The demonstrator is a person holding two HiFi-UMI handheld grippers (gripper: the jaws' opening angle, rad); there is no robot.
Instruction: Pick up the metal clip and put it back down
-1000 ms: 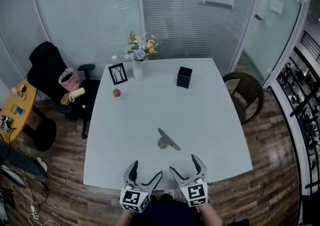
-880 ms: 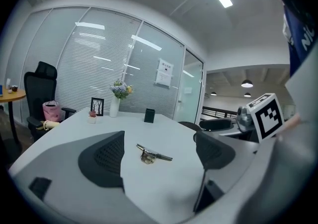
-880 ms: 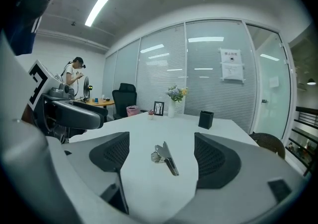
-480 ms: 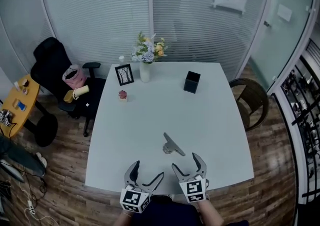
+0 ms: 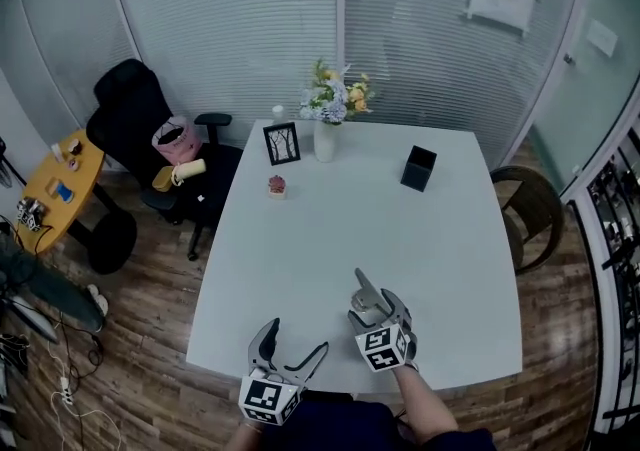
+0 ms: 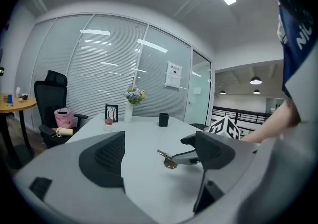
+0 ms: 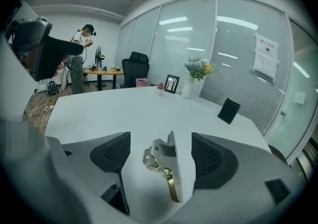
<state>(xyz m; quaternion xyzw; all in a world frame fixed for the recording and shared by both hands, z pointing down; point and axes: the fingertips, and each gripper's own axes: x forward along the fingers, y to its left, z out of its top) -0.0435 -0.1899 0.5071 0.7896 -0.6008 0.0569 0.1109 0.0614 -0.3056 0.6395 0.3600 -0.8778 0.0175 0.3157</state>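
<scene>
Found metal clip lying on the bench, close to the near edge and right of centre, well apart from the vase, picture frame and black box at the far end. Recorded right tool as released: jaws spread wide and straddling the clip, a gap at each pad, narrower on the right. Saw no contact. Recorded left tool as likewise released and empty, hovering over the near edge to the left, nothing between its pads. Noted long flat plate standing tilted on its edge, with sprung lever and a brass-coloured part on its left side. Judged clip light, rigid and not fragile, sprung steel with smooth bright faces, so likely to slip or twist if pinched off-centre. Judged best hold across the thick middle, one pad on the plate's flat back, the other on the lever hump. Expected the thin tip to pivot out of a grip. Suspected a hard squeeze might spring the clip open; favoured moderate closing. Logged pick-up as not yet made.
</scene>
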